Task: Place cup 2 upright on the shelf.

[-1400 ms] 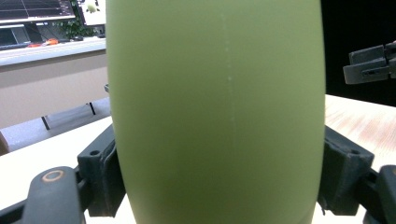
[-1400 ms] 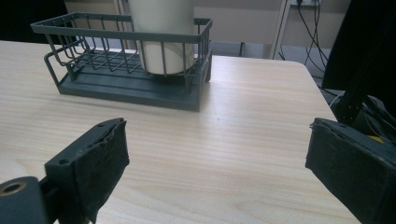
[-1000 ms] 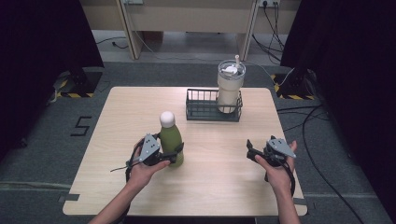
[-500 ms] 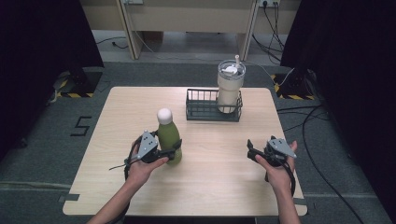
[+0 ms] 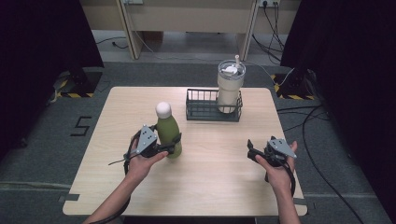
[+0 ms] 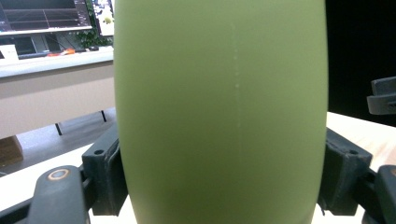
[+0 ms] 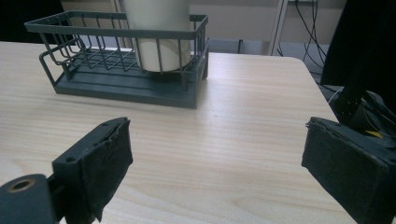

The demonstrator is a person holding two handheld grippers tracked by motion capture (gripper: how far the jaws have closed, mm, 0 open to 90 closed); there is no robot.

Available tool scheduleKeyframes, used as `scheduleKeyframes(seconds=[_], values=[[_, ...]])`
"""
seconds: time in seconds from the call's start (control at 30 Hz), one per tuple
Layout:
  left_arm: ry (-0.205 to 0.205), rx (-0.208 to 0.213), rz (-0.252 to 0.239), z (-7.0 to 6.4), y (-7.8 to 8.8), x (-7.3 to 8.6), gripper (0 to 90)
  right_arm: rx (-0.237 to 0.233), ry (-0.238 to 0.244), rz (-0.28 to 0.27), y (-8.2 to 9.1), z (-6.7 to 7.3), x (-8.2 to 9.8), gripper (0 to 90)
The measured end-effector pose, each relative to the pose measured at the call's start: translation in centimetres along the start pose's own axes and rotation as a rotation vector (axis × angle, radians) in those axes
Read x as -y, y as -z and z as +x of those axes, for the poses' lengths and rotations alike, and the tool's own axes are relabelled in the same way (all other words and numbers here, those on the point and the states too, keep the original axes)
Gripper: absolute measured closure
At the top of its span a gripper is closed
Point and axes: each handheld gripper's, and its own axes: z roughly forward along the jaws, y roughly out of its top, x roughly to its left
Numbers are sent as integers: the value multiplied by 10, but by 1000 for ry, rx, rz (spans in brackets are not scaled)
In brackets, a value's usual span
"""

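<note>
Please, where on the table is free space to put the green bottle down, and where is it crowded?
Bare wood lies between the green bottle in the left gripper and the open right gripper, and along the table edge nearest the person. The left part of the wire basket is free too. Its right part is crowded by the cream tumbler.

Lab recording bay, black curtains (image 5: 42, 51), hazard-taped stands (image 5: 70, 88), floor cables (image 5: 299, 116), monitors (image 6: 44, 18) on a desk
</note>
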Motion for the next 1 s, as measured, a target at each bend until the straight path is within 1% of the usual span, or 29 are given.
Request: scheduleKeyframes(seconds=[0.13, 0.33, 0.37, 0.4, 0.5, 0.67, 0.7, 0.77, 0.83, 0.87, 0.93, 1.0], values=[[0, -8, -16, 3, -4, -5, 200, -1, 0, 2, -1, 0, 1, 85], [-1, -11, -22, 5, -9, -10, 200, -1, -3, 6, -1, 1, 2, 86], [-1, -17, -25, 5, -10, -10, 200, -1, -4, 6, -1, 1, 2, 86], [2, -12, -23, 6, -10, -11, 200, -2, -2, 6, -1, 1, 2, 86], [6, -15, -25, 7, -13, -13, 200, -2, -2, 7, -1, 1, 2, 88], [1, -12, -30, 8, -17, -17, 200, -3, -3, 9, -2, 2, 2, 88], [-1, -19, -37, 8, -19, -19, 200, -4, -5, 11, -2, 2, 3, 89], [-1, -15, -36, 9, -20, -20, 200, -3, -6, 12, -2, 2, 3, 89], [-4, -21, -41, 10, -22, -23, 200, -1, -9, 12, -2, 1, 3, 92], [-2, -16, -40, 11, -23, -23, 200, -2, -11, 12, -2, 1, 3, 92], [-5, -24, -43, 12, -25, -25, 200, -1, -14, 10, -2, 1, 3, 93], [-3, -19, -43, 12, -26, -25, 200, 0, -15, 10, -2, 0, 3, 94]])
